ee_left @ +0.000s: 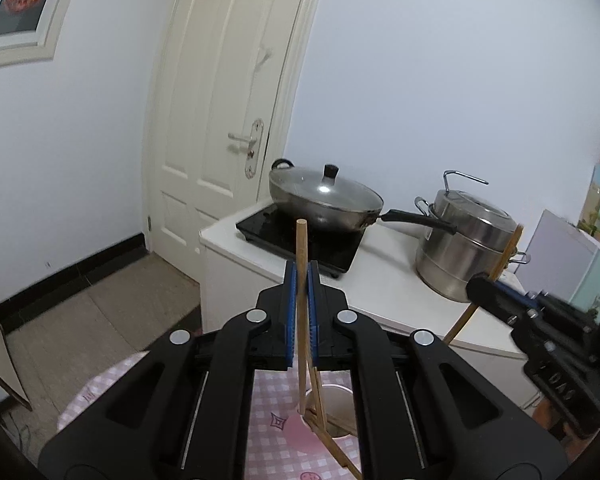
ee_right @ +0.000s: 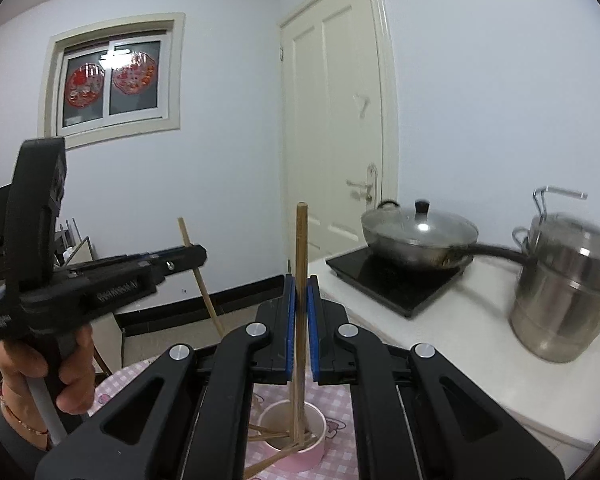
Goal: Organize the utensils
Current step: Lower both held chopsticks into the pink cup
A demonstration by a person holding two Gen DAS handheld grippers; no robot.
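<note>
My left gripper is shut on a wooden chopstick that stands upright, its lower end by a pink cup on the pink checked tablecloth. My right gripper is shut on another wooden chopstick, upright, with its lower end inside the pink cup. Several more chopsticks lie in and across the cup. The right gripper also shows in the left wrist view, and the left gripper in the right wrist view, each shut on its stick.
A white counter stands behind the table with a black induction hob, a lidded wok and a steel steamer pot. A cream door and a window are on the far walls.
</note>
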